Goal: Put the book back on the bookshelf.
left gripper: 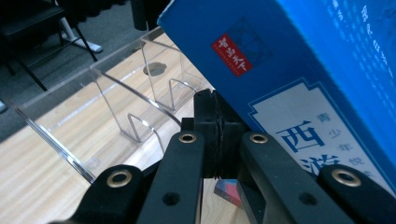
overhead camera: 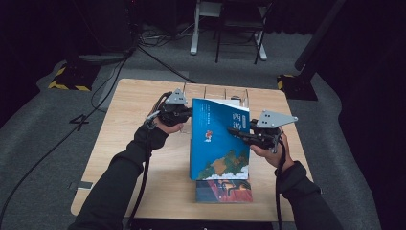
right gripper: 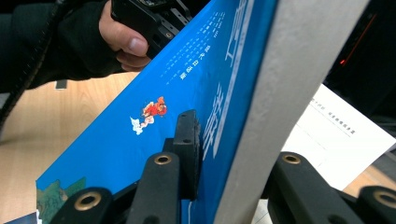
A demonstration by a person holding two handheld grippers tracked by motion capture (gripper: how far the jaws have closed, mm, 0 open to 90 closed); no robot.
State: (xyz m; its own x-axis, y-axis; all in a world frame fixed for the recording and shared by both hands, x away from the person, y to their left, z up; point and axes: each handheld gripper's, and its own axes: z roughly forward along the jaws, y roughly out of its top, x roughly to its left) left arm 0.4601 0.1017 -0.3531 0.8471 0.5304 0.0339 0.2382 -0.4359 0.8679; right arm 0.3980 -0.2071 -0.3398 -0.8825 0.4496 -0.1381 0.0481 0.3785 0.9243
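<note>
Clamped shut with the left gripper (left gripper: pixel 215 116), pads pressed together right at the edge of the blue book (left gripper: pixel 303 70), seemingly on a thin lip of its cover; hard to tell how much is caught. Clamped too with the right gripper (right gripper: pixel 233 154), jaws astride the grey page block at the opposite edge, one pad flat on the blue cover. Held clear of the wooden table (overhead camera: pixel 134 143), cover up and tilted, just short of the clear acrylic rack (overhead camera: pixel 215 92), on the person's side of it and partly overlapping it in the high view.

Done so far, judging by this: picked up and secured at both edges. Left to do, most likely: turning upright, carrying over the rack, lowering into one of its compartments, those seen in the left gripper view standing empty.

Not yet touched: a second book (overhead camera: pixel 223 190) with a red-and-dark cover, lying flat well short of the rack, by the table's near edge, probably next for the same handling. Roughly midway for the blue book, well short for the pair.
</note>
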